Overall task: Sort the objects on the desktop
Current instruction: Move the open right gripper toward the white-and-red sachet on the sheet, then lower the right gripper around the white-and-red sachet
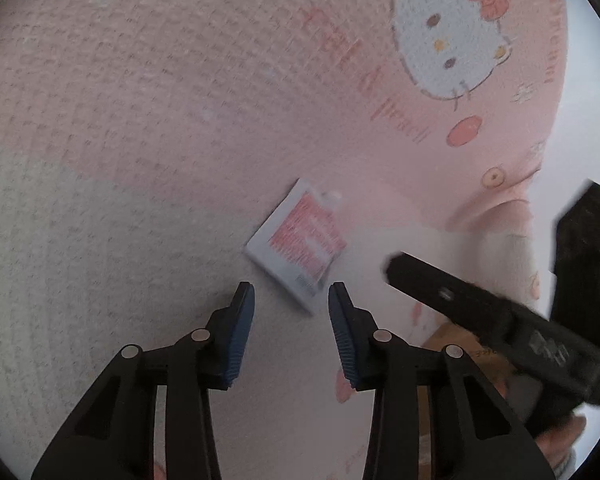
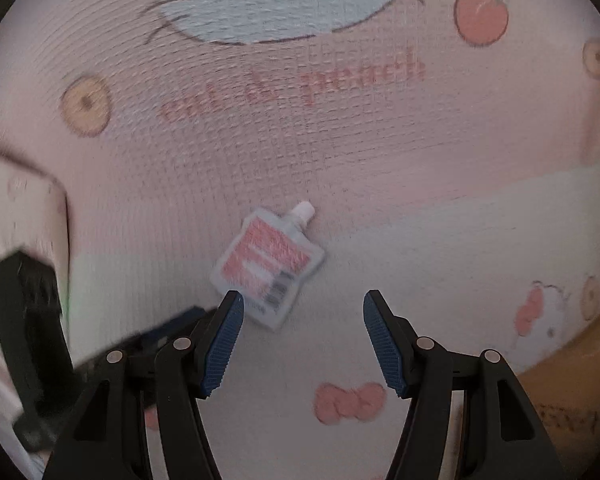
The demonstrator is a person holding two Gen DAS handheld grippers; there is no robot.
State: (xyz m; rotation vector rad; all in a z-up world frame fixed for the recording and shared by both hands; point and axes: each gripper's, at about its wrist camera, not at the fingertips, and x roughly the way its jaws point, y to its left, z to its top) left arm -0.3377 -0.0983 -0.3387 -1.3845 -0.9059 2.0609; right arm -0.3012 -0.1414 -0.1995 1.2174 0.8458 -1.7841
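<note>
L wrist view: left gripper [image 1: 291,296] jaws released, holding nothing; small white spouted pouch w/ red label [image 1: 298,246] lies flat on pink-and-cream cat-print woven cloth [image 1: 140,100], just beyond the tips.

R wrist view: right gripper [image 2: 303,304] jaws released, wider; pouch [image 2: 269,266] just beyond its left fingertip [image 2: 230,312], spout pointing far-right.

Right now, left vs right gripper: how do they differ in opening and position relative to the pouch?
Opening: the left gripper has the narrower gap in its own view; the right gripper is spread wider in its own.
Position: the pouch has its lower end between the left gripper's fingertips; by the right gripper it sits off-centre, near the left finger.
Shared: both are open, empty, with black arms and blue ribbed pads, above the pink cat-print cloth.
</note>
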